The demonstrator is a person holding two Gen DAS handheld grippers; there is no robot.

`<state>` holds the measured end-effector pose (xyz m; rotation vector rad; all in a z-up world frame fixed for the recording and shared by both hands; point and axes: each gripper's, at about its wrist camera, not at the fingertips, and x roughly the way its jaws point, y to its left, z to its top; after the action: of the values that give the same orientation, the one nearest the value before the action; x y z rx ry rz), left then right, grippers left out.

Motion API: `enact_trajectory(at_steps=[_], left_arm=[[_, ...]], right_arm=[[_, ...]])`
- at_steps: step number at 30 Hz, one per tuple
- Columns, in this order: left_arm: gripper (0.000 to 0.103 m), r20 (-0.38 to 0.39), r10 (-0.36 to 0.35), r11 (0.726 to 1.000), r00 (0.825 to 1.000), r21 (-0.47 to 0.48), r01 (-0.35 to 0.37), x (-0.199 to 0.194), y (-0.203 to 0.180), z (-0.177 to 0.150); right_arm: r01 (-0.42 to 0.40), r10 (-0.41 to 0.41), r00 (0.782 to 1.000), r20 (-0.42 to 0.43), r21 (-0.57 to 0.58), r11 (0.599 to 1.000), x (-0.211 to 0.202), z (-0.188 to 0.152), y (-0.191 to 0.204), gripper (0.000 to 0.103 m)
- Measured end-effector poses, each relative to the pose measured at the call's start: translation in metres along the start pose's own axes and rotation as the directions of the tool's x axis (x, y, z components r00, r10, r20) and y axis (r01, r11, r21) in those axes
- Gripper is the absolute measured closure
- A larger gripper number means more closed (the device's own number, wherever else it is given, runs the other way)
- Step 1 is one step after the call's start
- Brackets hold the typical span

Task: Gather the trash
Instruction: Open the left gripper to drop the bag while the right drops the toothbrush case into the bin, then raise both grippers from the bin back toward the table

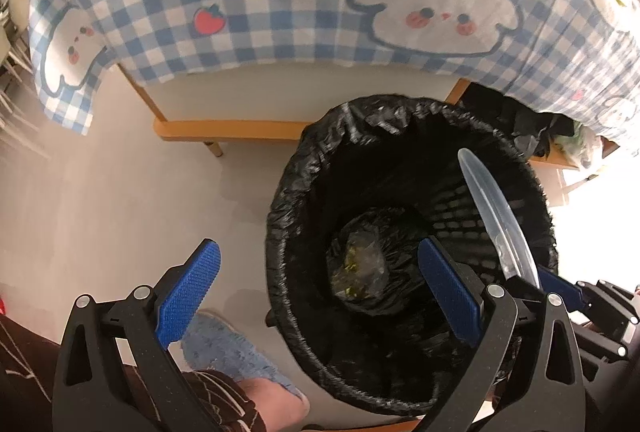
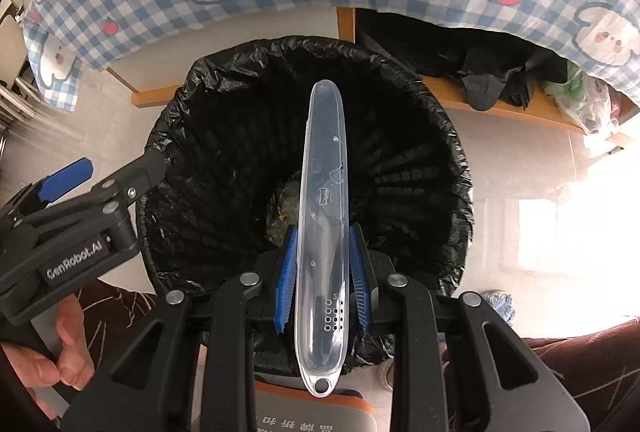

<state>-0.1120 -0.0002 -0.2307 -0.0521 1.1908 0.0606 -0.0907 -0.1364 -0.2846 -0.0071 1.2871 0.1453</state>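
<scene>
1. Strong daylight floods in from the right, blowing the floor out to white glare.
2. The bin liner interior stays dim.
3. Fisheye bending curves the edges; corners vignette black.

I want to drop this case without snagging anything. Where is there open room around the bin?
Open: the bin's mouth, with only a small bag at the bottom, and floor between bin and table leg. Crowded: the shelf behind, with dark cloth and bags.
</scene>
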Motion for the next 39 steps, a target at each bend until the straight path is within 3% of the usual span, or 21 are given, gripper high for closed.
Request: enact_trajectory(at_steps=[8, 12, 20, 30, 39], left_arm=[[0.006, -0.001, 0.026, 0.999, 1.0, -0.027, -0.026, -0.001, 0.015, -0.003], [0.006, -0.009, 0.025, 0.999, 1.0, -0.037, -0.026, 0.0, 0.015, -0.002], [0.006, -0.006, 0.039, 0.999, 0.999, -0.014, -0.039, -0.004, 0.004, 0.002], [0.006, 0.019, 0.041, 0.999, 0.999, 0.015, -0.041, -0.021, -0.011, 0.009], [0.006, 0.032, 0.045, 0.998, 0.998, 0.045, -0.046, -0.042, -0.023, 0.017]], right_arm=[[0.039, -0.039, 0.999, 0.003, -0.044, 0.998, 0.012, 0.003, 0.02, 0.077], [0.059, -0.058, 0.998, 0.025, -0.042, 0.997, 0.013, 0.003, 0.019, 0.057], [0.095, -0.094, 0.993, 0.074, -0.013, 0.995, 0.004, 0.008, 0.005, 0.031], [0.183, -0.174, 0.972, 0.161, -0.042, 0.982, -0.025, 0.004, -0.001, 0.01], [0.192, -0.195, 0.95, 0.243, 0.036, 0.981, -0.072, 0.014, -0.025, 0.01]])
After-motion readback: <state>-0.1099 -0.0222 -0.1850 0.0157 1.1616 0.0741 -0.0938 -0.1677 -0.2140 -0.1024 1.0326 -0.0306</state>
